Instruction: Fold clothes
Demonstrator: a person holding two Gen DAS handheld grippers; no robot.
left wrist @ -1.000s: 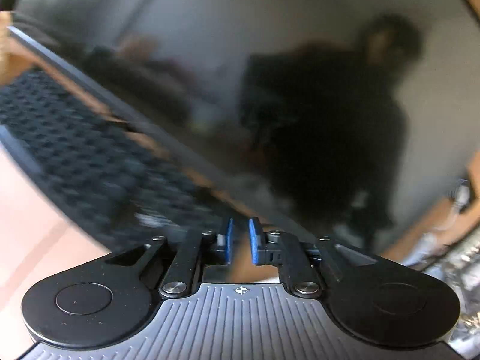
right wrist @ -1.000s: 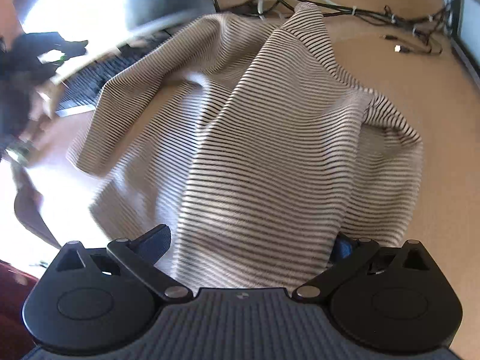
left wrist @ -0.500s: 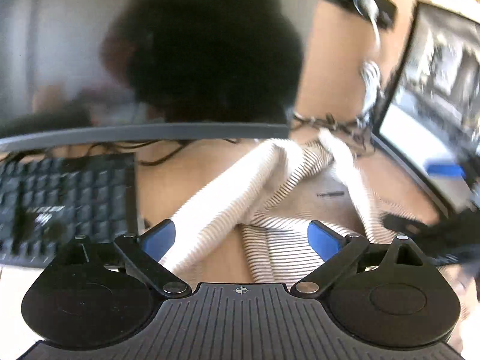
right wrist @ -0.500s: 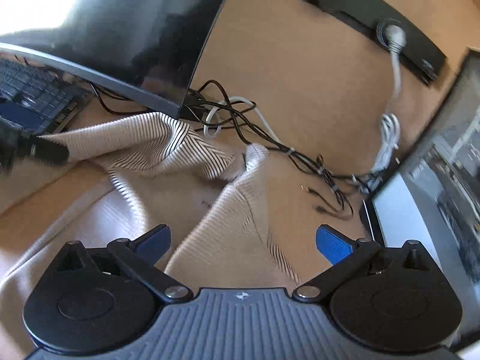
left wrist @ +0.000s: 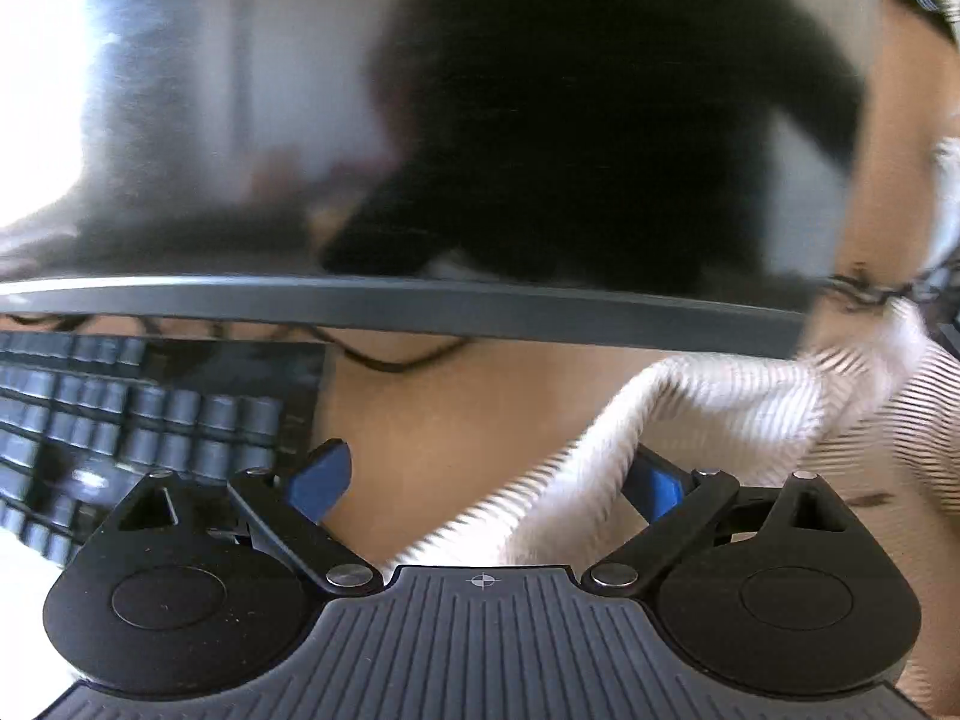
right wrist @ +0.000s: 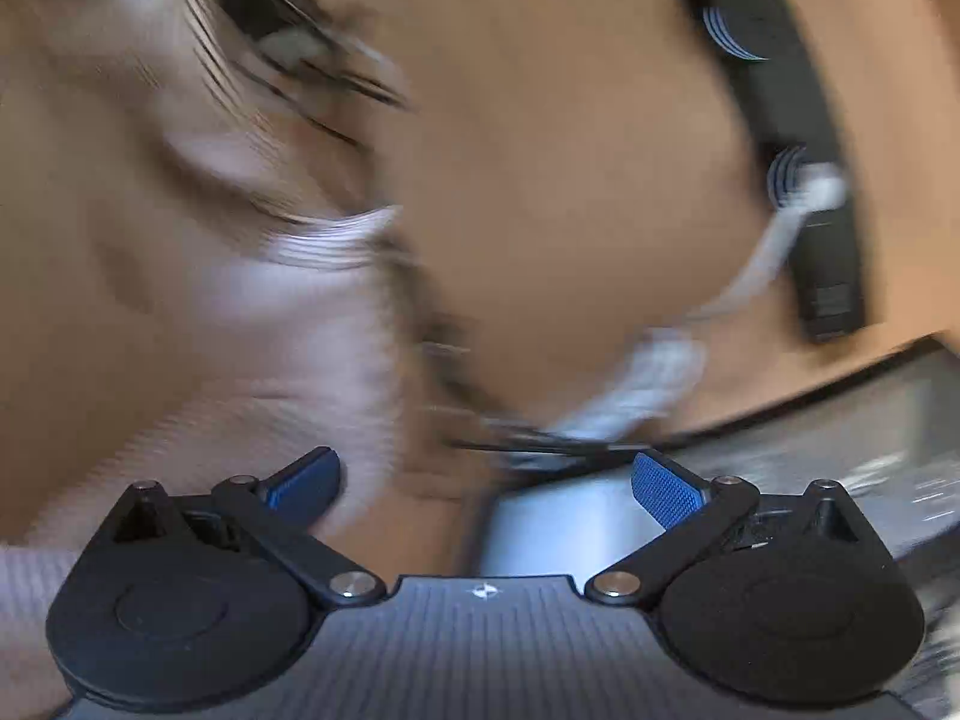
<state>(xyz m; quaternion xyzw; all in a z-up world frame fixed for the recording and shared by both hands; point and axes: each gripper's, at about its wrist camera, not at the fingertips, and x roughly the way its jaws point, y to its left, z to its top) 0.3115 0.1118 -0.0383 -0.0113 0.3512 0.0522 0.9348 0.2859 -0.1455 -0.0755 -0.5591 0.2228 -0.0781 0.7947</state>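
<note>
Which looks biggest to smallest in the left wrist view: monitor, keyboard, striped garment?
1. monitor, fills the upper frame.
2 and 3. keyboard and striped garment look alike in size; both are cut off by the frame, so unranked.

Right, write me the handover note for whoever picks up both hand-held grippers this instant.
Left hand-held gripper: jaws wide open, holding nothing; a fold of the striped shirt lies between its fingers, against the right pad, not pinched.
Right hand-held gripper: open and empty; its view is motion-blurred.
Shirt: crumpled on the wooden desk, right of the keyboard, under the edge of the monitor, near the cables.
Done: no neat fold visible.
Left: spread the shirt flat, clear of the cables, then fold it.
</note>
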